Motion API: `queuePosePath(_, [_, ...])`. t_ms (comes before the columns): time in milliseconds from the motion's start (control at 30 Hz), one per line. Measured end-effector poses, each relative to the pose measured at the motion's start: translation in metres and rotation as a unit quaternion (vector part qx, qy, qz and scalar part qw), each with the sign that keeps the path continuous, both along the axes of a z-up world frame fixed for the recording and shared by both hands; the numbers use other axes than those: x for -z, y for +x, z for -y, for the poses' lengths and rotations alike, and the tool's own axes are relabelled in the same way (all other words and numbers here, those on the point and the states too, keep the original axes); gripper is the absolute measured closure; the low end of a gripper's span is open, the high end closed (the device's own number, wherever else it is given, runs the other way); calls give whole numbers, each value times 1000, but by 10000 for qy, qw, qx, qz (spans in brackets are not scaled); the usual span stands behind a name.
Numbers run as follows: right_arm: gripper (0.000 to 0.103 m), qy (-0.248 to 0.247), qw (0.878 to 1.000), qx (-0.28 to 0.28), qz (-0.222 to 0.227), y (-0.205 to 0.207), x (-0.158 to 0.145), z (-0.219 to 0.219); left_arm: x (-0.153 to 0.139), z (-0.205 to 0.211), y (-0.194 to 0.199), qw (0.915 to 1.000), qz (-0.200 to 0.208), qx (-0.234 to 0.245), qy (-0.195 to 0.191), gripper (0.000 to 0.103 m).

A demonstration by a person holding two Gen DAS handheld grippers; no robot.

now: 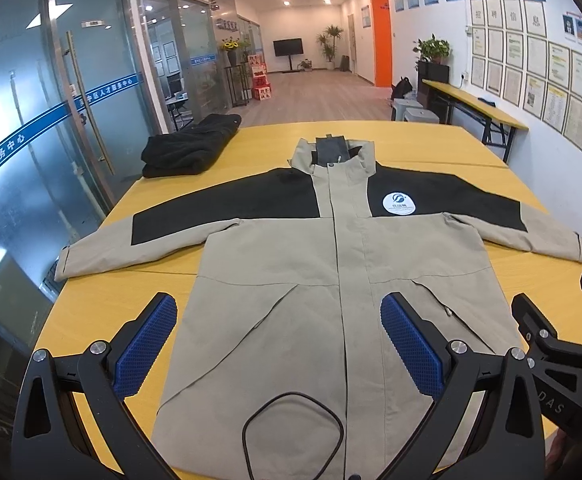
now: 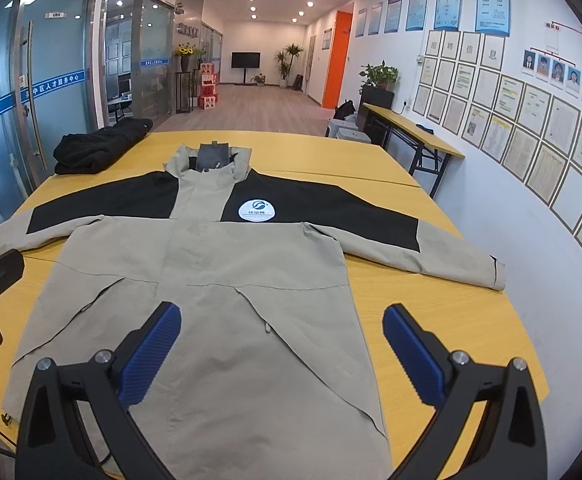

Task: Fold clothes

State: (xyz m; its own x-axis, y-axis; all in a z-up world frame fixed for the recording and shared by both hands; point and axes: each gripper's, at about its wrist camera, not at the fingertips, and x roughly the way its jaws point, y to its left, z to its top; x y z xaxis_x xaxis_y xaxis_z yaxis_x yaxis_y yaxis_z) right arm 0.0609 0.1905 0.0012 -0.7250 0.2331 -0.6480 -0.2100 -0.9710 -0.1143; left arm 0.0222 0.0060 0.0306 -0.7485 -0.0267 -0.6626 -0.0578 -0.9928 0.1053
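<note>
The jacket is laid flat, sleeves spread, on the yellow surface. Both grippers' jaws are held spread, empty. Soft, limp fabric (probably slippery shell) is best pinched at the sleeve cuffs.

jacket hem cut off below

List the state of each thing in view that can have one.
Jacket: spread flat face up, front closed, sleeves out, unfolded.
Black garment: folded, at the table's far left corner.
Left gripper: open, empty, above the hem.
Right gripper: open, empty, above the hem.
Cable: looped on the jacket's hem.
Table: bearing both garments.
</note>
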Motion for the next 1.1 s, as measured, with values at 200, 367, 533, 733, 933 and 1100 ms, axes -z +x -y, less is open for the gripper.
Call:
queuePosePath(200, [0,-143,9999,-42,85,-42,23,-15,6,-8,-25,9999,-92,79,-22,0])
queuePosePath(367, [0,-643,9978,-129,113,-87,65,-48,23,-23,-76,9975,10,699,-26,0])
queuePosePath(533, [0,-1013,9941,80,-368,-103,70,-151,54,-62,-145,9839,155,1778,48,0])
queuePosePath(733, [0,-506,9936,901,-453,-94,74,-325,110,-130,-234,9705,507,2334,316,0])
queuePosePath(933, [0,-885,9835,1557,-245,-74,114,-489,166,-202,-276,9660,767,2465,119,0])
queuePosePath(1100, [1,-996,9736,2055,4,-65,150,-571,195,-246,-278,9573,1099,2669,177,0])
